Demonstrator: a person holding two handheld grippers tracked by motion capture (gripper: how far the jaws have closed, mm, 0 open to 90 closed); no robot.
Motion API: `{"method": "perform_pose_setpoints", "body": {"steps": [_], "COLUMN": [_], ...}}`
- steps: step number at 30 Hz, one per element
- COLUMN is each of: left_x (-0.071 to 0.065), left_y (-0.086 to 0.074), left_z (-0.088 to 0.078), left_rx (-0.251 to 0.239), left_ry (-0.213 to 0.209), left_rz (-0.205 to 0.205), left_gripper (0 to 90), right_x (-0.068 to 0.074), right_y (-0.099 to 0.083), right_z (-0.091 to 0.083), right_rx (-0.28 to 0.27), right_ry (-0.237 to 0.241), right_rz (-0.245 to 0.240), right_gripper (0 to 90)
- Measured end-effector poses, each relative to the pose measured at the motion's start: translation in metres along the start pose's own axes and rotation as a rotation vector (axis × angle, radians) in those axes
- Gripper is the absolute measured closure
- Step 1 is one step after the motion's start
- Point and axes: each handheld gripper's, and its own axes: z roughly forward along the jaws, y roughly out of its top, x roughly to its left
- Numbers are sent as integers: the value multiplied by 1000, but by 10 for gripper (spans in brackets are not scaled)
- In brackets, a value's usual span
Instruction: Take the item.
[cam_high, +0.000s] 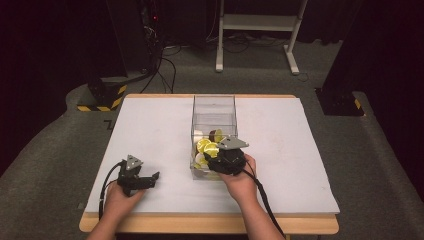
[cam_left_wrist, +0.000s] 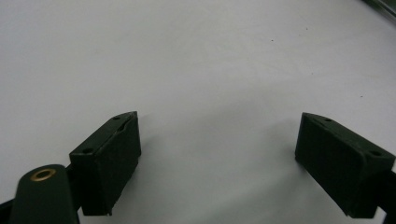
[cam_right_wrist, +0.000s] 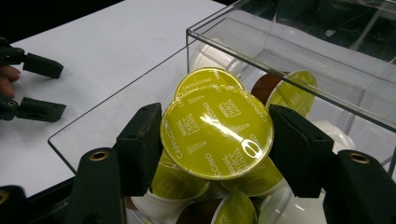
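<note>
A clear plastic box stands at the middle of the white tabletop and holds several coffee capsules. My right gripper reaches into its near end and is shut on a capsule with a yellow-green foil lid, one pad on each side of its rim. Under and behind it lie more capsules, some green-lidded, some white or brown. In the high view the right gripper sits at the box's front edge. My left gripper rests open on the table at the near left, with bare white surface between its jaws.
The box's thin clear walls rise close around the held capsule. Beyond the table stand a white frame, black stands and cables on the grey floor. The left gripper lies far off at the left in the right gripper view.
</note>
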Motion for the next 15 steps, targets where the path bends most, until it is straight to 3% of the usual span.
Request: {"method": "perform_pose_setpoints", "body": {"steps": [15], "left_x": [0], "left_y": [0], "left_z": [0], "left_rx": [-5], "left_ry": [0], "left_rz": [-6], "left_gripper": [144], "right_x": [-2], "right_y": [-8], "right_z": [-5], "right_rx": [-52], "right_ry": [17], "right_rz": [24], "right_gripper": [381]}}
